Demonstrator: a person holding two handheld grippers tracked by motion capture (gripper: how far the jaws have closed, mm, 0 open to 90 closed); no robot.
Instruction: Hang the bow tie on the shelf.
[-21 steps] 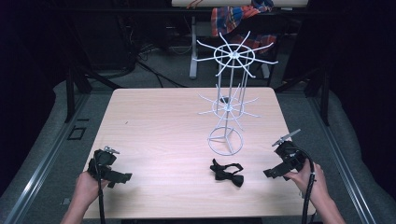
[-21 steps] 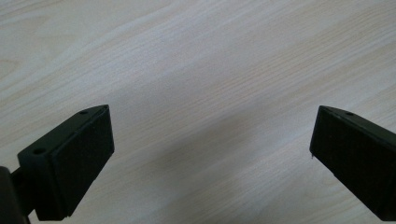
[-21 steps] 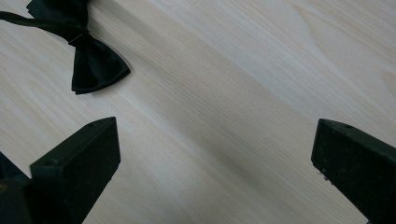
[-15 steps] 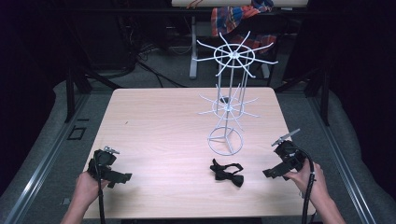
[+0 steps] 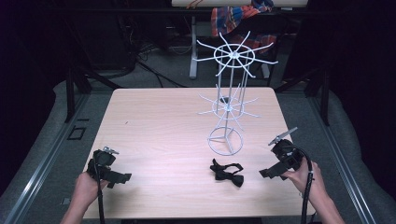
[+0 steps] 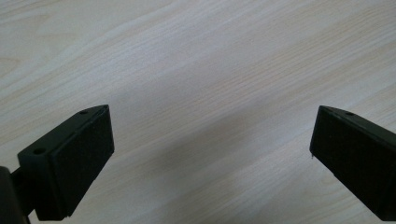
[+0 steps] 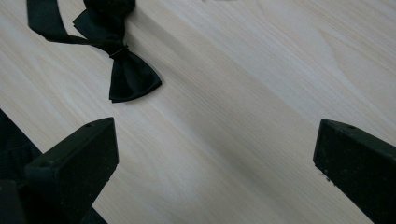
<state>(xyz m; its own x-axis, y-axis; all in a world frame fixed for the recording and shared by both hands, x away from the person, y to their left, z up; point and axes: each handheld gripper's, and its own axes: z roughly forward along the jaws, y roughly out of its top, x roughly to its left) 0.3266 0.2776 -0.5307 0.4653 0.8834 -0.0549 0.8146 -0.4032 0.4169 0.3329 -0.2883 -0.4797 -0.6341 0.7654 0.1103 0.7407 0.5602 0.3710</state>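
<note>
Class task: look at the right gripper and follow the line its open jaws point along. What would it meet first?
Probably the black fabric bow tie lying on the light wooden table. The right gripper points towards it, though depth is hard to judge.

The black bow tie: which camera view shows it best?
The high view shows the whole bow tie on the table. The right gripper view is closer, but its top edge cuts it off. The left gripper view gives bare wood.
</note>
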